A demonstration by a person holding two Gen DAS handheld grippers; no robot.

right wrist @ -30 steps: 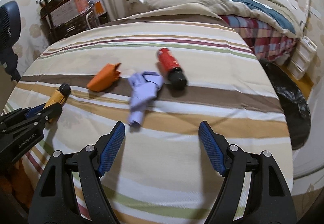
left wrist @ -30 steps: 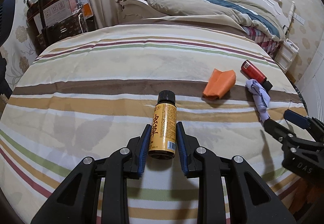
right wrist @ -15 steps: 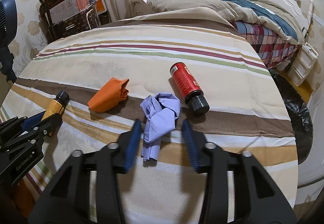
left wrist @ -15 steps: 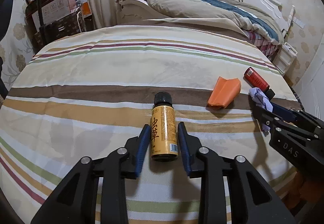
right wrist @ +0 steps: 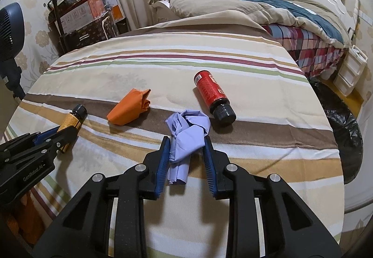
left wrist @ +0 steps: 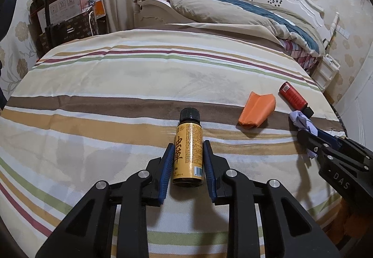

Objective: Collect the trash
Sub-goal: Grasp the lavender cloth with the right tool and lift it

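Striped bedsheet (left wrist: 130, 85) carries all the litter, which looks laid out in a loose row so that each hand can take one piece. The left gripper (left wrist: 188, 165) is clamped on a small amber bottle with a yellow label (left wrist: 188, 153), its blue pads against the sides of the body, black cap pointing away; the bottle seems to rest on the sheet, not yet lifted. The right gripper (right wrist: 185, 155) has just been closing, with a crumpled lilac paper (right wrist: 186, 134) between its jaws; the pads appear to press the wad's lower half. An orange paper wad (right wrist: 130, 108) and a red bottle (right wrist: 211, 94) lie untouched beyond. At the right edge a black trash bag (right wrist: 342, 127) waits on the floor, its mouth cut off by the bed's edge. Label print is too small to read.
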